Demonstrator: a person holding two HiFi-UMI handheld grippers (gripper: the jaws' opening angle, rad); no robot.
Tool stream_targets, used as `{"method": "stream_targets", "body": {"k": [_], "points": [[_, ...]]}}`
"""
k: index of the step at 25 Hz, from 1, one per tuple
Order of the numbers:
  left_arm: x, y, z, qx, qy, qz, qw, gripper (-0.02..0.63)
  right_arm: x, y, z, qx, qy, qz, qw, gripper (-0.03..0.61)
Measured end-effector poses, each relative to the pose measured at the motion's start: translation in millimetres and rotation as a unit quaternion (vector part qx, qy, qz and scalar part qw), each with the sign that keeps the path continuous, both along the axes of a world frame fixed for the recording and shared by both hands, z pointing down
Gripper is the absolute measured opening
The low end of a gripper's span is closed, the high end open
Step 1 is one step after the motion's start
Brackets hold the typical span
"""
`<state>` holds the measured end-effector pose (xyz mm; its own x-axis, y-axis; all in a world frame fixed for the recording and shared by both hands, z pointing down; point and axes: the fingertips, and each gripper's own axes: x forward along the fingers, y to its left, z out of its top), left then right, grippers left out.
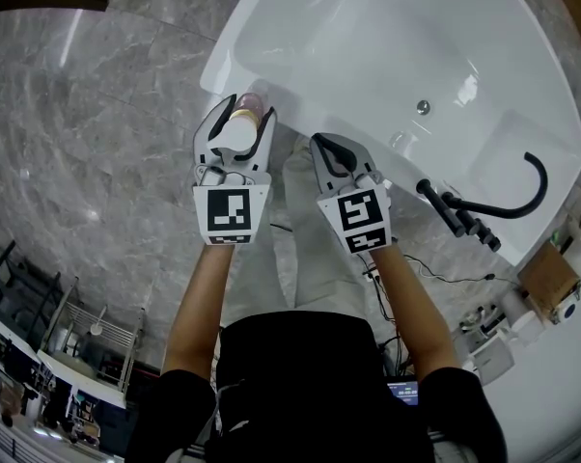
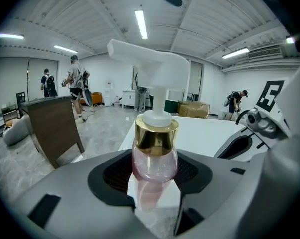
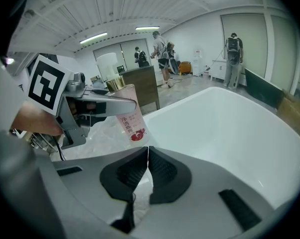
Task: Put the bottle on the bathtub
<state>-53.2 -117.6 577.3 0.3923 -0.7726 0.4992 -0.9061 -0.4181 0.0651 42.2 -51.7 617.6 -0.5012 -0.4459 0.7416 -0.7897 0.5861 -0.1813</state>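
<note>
1. The left gripper (image 1: 241,117) clamps the pink pump bottle (image 1: 246,107) just below its gold collar. It sits at upper centre of the head view, just over the near rim of the bathtub (image 1: 216,70).
2. The bottle's long axis appears tilted, with the base toward the tub.
3. The right gripper (image 1: 324,148), jaws together and empty, hovers just beside it.
4. A grey marble floor (image 1: 78,143) surrounds the white tub.

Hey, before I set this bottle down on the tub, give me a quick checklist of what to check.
1. Grip: left gripper clamped on the bottle: ok.
2. Position: bottle at the near rim of the bathtub: ok.
3. Contact: bottle base resting on the rim: cannot tell.
4. Other hand: right gripper shut, empty, apart from the bottle: ok.
5. Obstacles: black faucet away from the landing spot: ok.
</note>
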Motion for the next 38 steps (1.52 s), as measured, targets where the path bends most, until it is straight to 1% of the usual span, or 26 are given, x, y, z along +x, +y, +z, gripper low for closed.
{"method": "stream_targets", "body": {"k": [8, 13, 16, 17, 19, 30, 38], "points": [[-1, 1, 1, 0.0, 0.012, -0.001, 0.9999, 0.233, -3, 7, 5, -0.003, 0.003, -0.003, 1.0, 0.023], [0, 2, 4, -0.007, 0.017, 0.003, 0.9998, 0.233, -5, 9, 7, -0.008, -0.001, 0.001, 1.0, 0.023], [0, 3, 4, -0.018, 0.021, 0.004, 0.9996, 0.233, -7, 8, 6, -0.009, -0.004, 0.005, 1.0, 0.023], [0, 3, 3, -0.015, 0.022, 0.005, 0.9996, 0.236, -7, 8, 5, -0.008, -0.004, 0.005, 1.0, 0.023], [-1, 2, 3, -0.007, 0.022, 0.006, 0.9997, 0.244, -8, 8, 5, -0.007, -0.003, 0.004, 1.0, 0.023], [1, 9, 7, -0.009, 0.02, 0.024, 0.9995, 0.282, -11, 13, 7, -0.007, 0.0, 0.002, 1.0, 0.023], [-3, 20, 5, -0.018, 0.021, 0.034, 0.999, 0.282, -16, 12, -3, 0.002, 0.0, 0.0, 1.0, 0.023]]}}
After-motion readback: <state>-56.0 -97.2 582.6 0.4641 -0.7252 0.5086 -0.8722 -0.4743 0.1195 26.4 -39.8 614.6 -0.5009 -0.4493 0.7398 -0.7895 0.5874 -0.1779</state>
